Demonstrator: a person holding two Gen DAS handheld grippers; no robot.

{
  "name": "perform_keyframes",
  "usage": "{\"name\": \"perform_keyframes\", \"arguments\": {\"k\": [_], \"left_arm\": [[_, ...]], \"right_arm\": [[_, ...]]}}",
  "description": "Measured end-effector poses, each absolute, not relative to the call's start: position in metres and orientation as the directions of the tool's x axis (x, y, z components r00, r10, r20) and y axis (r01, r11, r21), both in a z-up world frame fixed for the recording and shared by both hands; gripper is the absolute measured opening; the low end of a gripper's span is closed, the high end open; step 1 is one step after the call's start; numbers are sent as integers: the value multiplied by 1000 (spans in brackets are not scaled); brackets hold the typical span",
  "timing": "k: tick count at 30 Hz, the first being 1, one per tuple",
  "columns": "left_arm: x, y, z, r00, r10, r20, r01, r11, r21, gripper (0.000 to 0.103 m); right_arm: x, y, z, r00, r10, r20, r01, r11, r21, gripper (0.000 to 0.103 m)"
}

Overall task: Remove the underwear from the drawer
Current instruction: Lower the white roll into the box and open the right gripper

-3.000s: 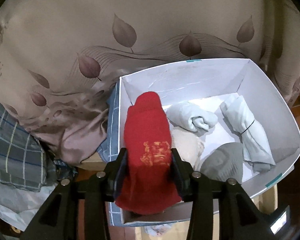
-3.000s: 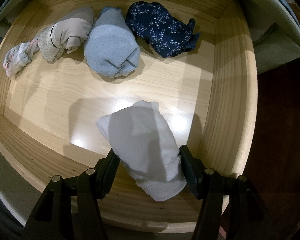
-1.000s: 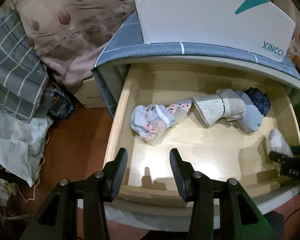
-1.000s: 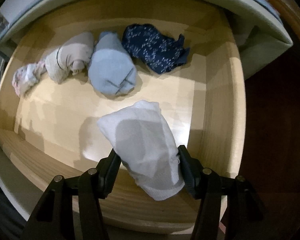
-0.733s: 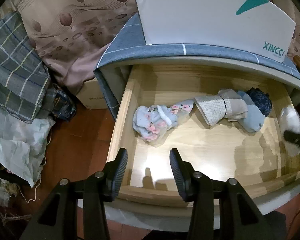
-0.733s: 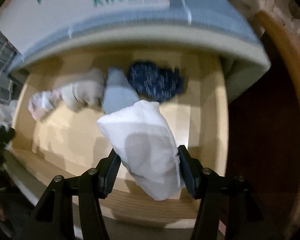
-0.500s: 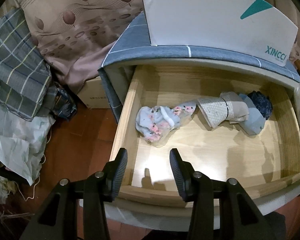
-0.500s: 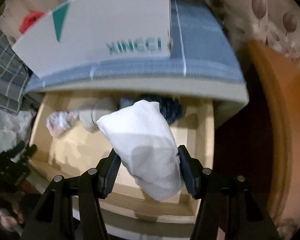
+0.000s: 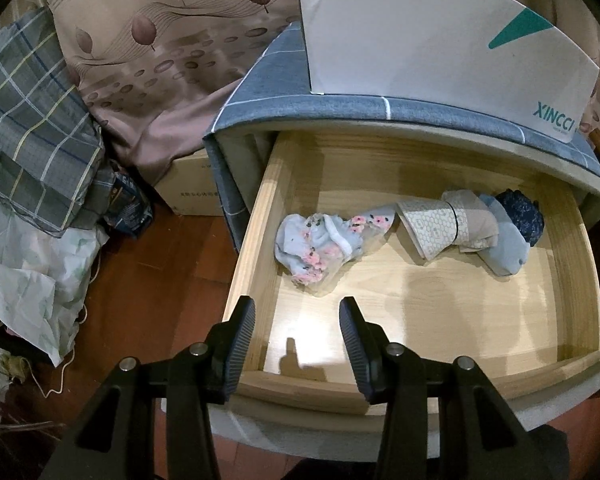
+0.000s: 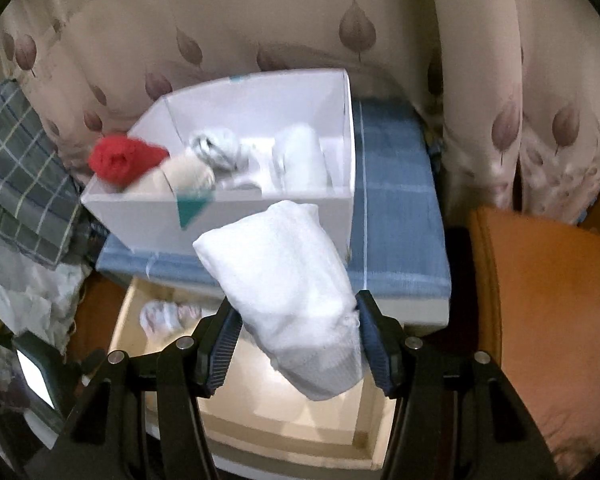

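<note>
Drawer (image 9: pixel 572 264) pulled out, wood-lined; four rolled underwear pieces lie in it along the back half: floral bundle (image 9: pixel 324 244) at left, beige patterned roll (image 9: pixel 444 228) touching its tip, pale blue roll (image 9: pixel 504 252) just beside that, dark navy piece (image 9: pixel 520 216) at far right against the blue one. Front half of the drawer floor is bare wood, with room between the rolls and the front edge. Left hand-held gripper (image 9: pixel 298 344) hangs over the drawer's front left corner, jaws apart with nothing between them; floral bundle lies just ahead of its tips, not touching. Right hand-held gripper (image 10: pixel 296 340) is raised above the drawer, fingers pressed on a fifth piece, a white roll (image 10: pixel 288 280), which sticks forward and up from the pads. Beyond it, one white box (image 10: pixel 260 212) stands on the blue checked cabinet top (image 10: pixel 396 208). Inside the box, blurred: one red roll (image 10: pixel 120 160) at the left wall, one cream roll (image 10: pixel 188 176), and about two pale ones, count uncertain. The box's right end looks unfilled. Leaf-print curtain (image 10: pixel 260 32) behind; plaid cloth (image 9: pixel 32 128) heaped at left.
</note>
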State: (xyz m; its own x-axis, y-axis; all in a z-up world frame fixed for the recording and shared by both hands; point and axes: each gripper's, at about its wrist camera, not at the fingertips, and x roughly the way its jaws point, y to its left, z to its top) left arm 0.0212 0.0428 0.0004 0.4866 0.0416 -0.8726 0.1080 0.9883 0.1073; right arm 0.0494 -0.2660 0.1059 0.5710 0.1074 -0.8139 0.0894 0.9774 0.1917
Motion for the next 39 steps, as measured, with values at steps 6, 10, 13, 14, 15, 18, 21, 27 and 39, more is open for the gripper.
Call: {"name": "perform_keyframes", "arguments": {"k": [6, 10, 13, 14, 15, 18, 21, 27, 39], "left_arm": [[22, 43, 0, 485, 39, -874, 106, 989, 103, 45], [22, 43, 0, 484, 37, -874, 106, 989, 101, 45], [23, 43, 0, 486, 37, -873, 102, 990, 99, 45], [23, 44, 0, 485, 36, -874, 101, 990, 97, 45], [23, 44, 0, 486, 34, -873, 99, 991, 93, 45], [25, 45, -1, 485, 44, -873, 90, 991, 100, 45], [24, 46, -1, 488, 41, -872, 86, 992, 95, 45], [24, 49, -2, 484, 33, -874, 84, 993, 84, 45], [26, 53, -3, 478, 11, -878, 76, 996, 54, 45]], "right_arm": [[74, -260, 135, 620, 117, -776, 85, 973, 215, 53], [90, -256, 148, 630, 108, -769, 74, 977, 198, 53], [101, -254, 150, 632, 114, -767, 70, 977, 203, 53], [105, -254, 151, 631, 118, -767, 69, 976, 208, 53], [109, -253, 151, 632, 119, -766, 70, 975, 209, 53], [120, -252, 151, 634, 120, -764, 72, 975, 212, 53], [134, -252, 148, 629, 131, -767, 71, 972, 225, 53], [160, -246, 136, 605, 131, -785, 77, 972, 222, 54], [202, -254, 80, 506, 114, -855, 150, 964, 217, 55]]}}
